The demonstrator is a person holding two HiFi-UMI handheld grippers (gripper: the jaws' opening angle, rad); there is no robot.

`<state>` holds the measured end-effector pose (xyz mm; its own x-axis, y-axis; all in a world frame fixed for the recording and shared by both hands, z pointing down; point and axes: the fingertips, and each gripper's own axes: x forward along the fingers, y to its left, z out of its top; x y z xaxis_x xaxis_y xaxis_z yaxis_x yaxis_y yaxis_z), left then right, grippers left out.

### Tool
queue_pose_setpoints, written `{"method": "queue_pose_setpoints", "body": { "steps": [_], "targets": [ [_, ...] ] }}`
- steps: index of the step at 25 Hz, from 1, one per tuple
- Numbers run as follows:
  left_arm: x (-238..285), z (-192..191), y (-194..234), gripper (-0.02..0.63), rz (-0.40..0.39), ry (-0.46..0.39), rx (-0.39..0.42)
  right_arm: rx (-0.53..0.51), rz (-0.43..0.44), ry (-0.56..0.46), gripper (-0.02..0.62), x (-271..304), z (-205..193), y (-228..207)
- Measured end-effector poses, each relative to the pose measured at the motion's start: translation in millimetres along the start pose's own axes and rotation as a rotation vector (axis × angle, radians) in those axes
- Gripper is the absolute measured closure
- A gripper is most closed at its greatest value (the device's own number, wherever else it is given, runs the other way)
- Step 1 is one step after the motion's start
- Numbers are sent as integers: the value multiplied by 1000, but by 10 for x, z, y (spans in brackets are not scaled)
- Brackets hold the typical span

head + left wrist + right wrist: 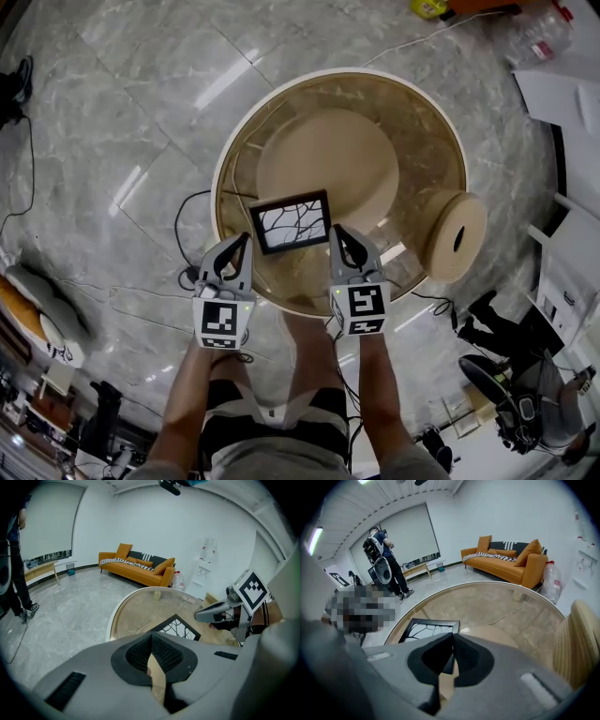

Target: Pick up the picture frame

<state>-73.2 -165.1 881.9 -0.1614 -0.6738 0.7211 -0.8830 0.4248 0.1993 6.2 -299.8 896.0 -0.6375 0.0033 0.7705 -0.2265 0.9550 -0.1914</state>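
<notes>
Here, seen from above, a round glass tabletop (412,122) fills the middle of the view. A black picture frame (292,222) with a white branching pattern lies flat on it, low and centre. The left claw (239,246) sits just beside the frame's lower left corner, its jaws pressed together on nothing. The right claw (341,238) sits just beside the frame's right edge, jaws likewise closed and empty. Whether either touches the frame cannot be told.
</notes>
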Motion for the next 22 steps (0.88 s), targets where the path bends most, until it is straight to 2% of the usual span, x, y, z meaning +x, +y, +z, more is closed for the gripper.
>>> {"method": "queue_pose_setpoints", "body": {
  "steps": [2,4,5,15,17,22],
  "targets": [
    [-7,-24,11,589,1,6,-2,-2,2,23,594,68,-51,9],
    [-22,-41,27,589,2,10,-4,2,21,45,435,139,-101,41],
    [-28,-51,35,589,1,12,-6,4,27,52,414,169,-120,51],
    [-7,-142,58,589,0,30,-27,-17,50,103,411,322,-275,73],
    [-5,-165,63,589,0,33,-29,-21,50,113,459,331,-308,94],
    [-6,-176,92,589,2,35,-34,-24,30,125,492,346,-275,100]
  ]
}}
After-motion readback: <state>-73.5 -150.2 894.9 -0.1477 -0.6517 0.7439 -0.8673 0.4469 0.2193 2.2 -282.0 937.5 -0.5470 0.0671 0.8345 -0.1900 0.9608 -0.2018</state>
